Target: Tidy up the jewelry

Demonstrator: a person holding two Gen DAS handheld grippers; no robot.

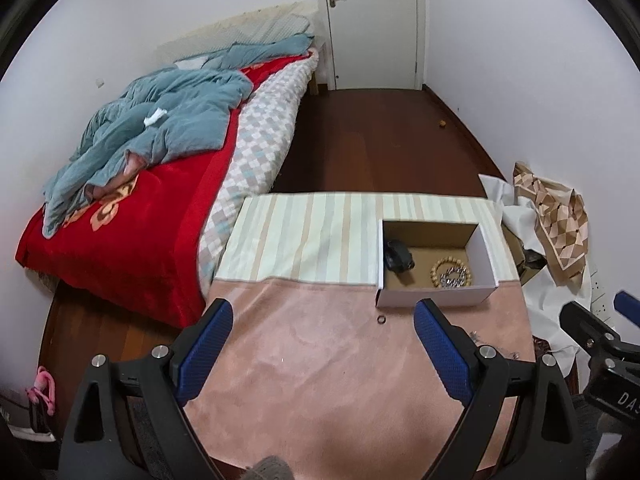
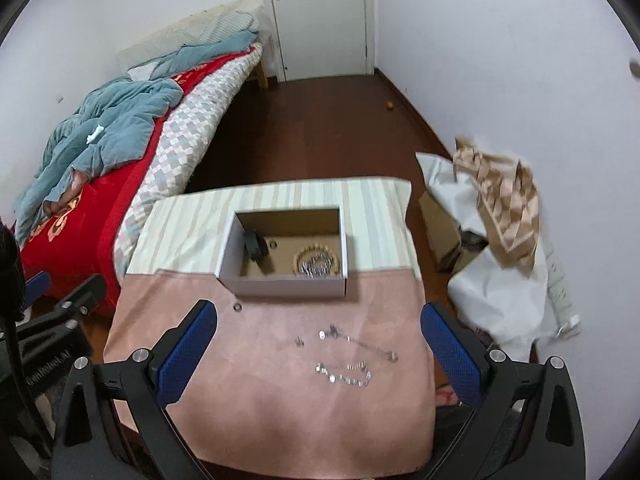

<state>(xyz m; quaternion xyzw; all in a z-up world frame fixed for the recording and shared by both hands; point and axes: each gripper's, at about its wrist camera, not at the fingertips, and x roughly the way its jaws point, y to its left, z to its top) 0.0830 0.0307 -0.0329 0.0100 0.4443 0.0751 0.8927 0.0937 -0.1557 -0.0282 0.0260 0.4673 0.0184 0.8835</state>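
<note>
An open white cardboard box (image 1: 436,294) (image 2: 280,284) stands on the cloth-covered table. Inside lie a black item (image 1: 397,256) (image 2: 255,245), a wooden bead bracelet (image 1: 438,266) (image 2: 298,258), a silver chain (image 1: 454,278) (image 2: 318,266) and a small ring (image 2: 273,244). A dark ring (image 1: 381,319) (image 2: 237,306) lies on the pink cloth just before the box. Silver chains (image 2: 360,344) (image 2: 346,374) and a small silver piece (image 2: 298,342) lie between my right gripper's fingers. My left gripper (image 1: 324,312) and right gripper (image 2: 320,314) are both open and empty above the table.
The table carries a pink cloth (image 1: 320,360) and a striped cloth (image 1: 312,232). A bed (image 1: 132,200) with red and blue bedding stands left. White wrapping and a patterned scarf (image 2: 508,208) over a cardboard box sit at right. A door (image 1: 372,20) is far back.
</note>
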